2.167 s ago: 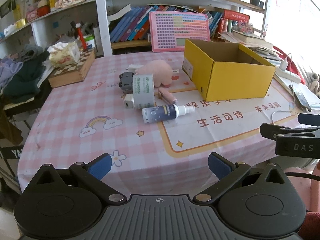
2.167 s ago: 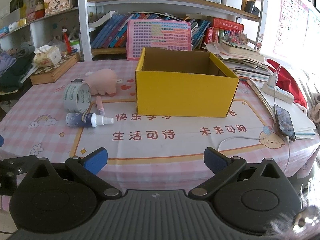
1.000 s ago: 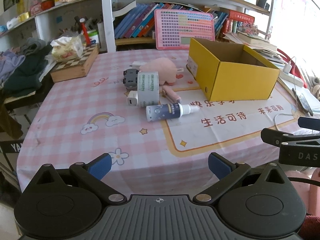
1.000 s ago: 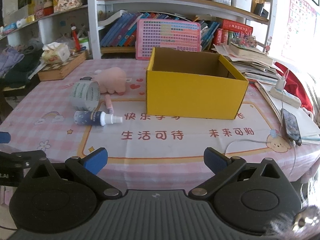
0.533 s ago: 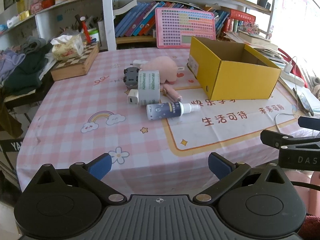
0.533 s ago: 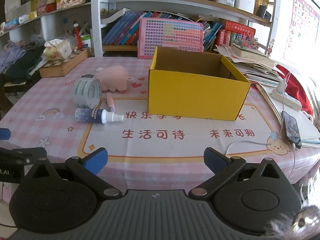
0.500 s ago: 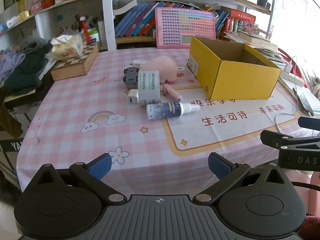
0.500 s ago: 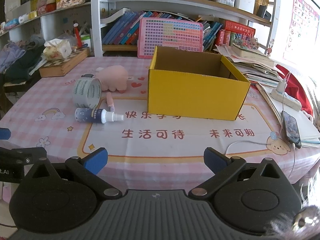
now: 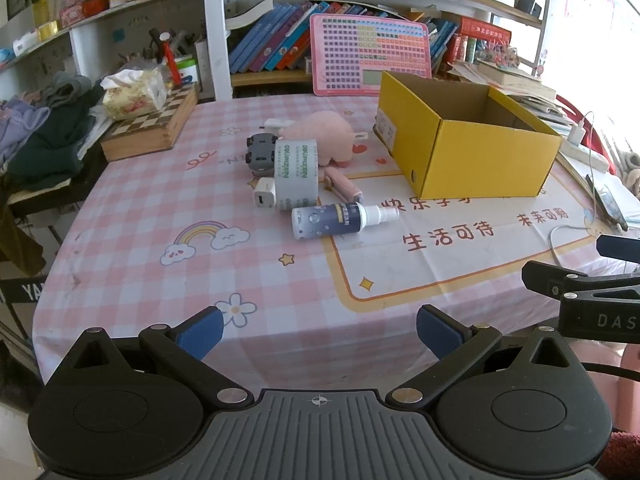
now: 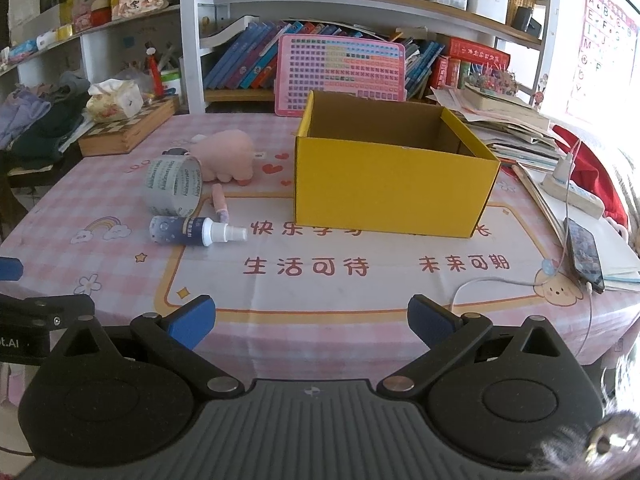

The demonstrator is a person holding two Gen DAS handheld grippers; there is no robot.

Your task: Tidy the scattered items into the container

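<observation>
- An open yellow cardboard box is seen standing upright on the pink checked tablecloth; what shows of its brown interior holds nothing, though the floor is largely hidden behind the near wall
- The scattered items are gathered in a cluster to the left of the box, all outside it: a pink plush toy, a roll of tape set on its edge, a small grey toy car, a white charger plug just beside the roll, a pink tube, and a spray bottle laid on its side nearest the grippers
- The left gripper is held wide open above the near table edge, with nothing between its blue pads
- The right gripper is likewise spread wide and empty
</observation>
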